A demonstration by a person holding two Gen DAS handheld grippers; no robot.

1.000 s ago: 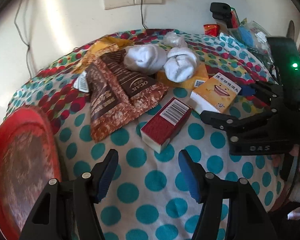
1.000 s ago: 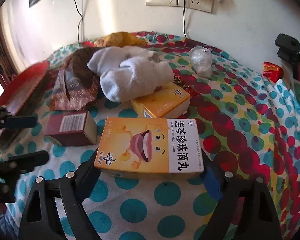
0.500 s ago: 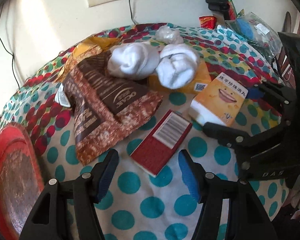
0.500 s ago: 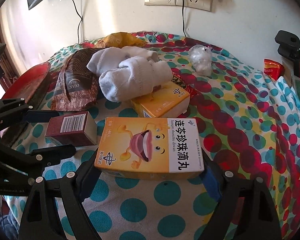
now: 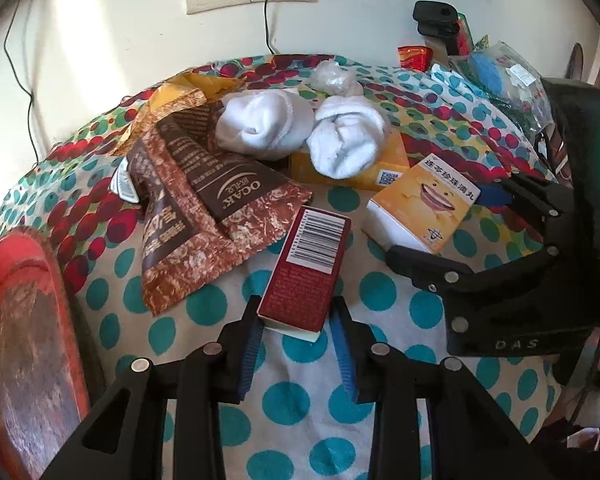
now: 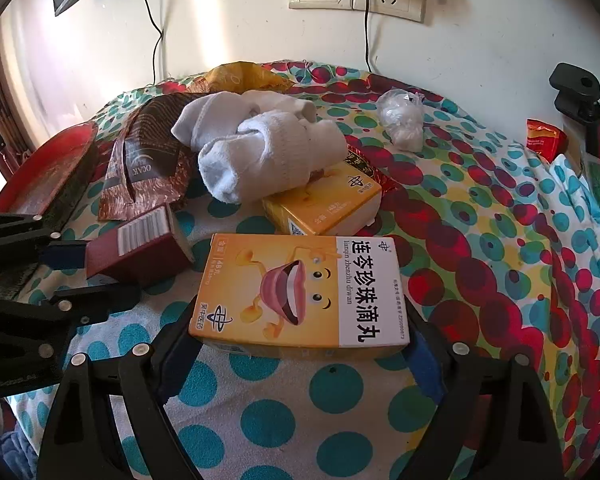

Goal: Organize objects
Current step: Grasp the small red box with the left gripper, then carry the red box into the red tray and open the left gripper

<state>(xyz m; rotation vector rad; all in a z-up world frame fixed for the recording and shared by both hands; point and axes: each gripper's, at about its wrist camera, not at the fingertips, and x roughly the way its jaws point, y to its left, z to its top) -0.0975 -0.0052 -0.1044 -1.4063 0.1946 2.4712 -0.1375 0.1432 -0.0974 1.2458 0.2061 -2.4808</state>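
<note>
My left tongs (image 5: 298,330) have just been closing and now pinch the near end of the dark red box (image 5: 308,268) between both blue pads, its barcode end pointing away from me. My right tongs (image 6: 300,340) clamp the yellow medicine box (image 6: 300,292) across its long sides — the cartoon face looks up.

Both boxes still look to lie on the table (image 6: 340,392), so I'd lift each straight up and keep it level; my grip on the red box is near 1 end, so I judge it may droop or swing if I tilt early.

Both are thin printed card with crisp edges, likely light and easy to dent, so I'd squeeze no harder. Beyond them 2 rolled white socks (image 5: 300,132) — soft, ribbed knit — rest on a second yellow box (image 6: 324,204). The brown snack packet (image 5: 204,216) is glossy and crinkled and just touches the red box. A spotted cloth covers the table; a worn red tray (image 5: 24,320) sits at its left edge.
</note>
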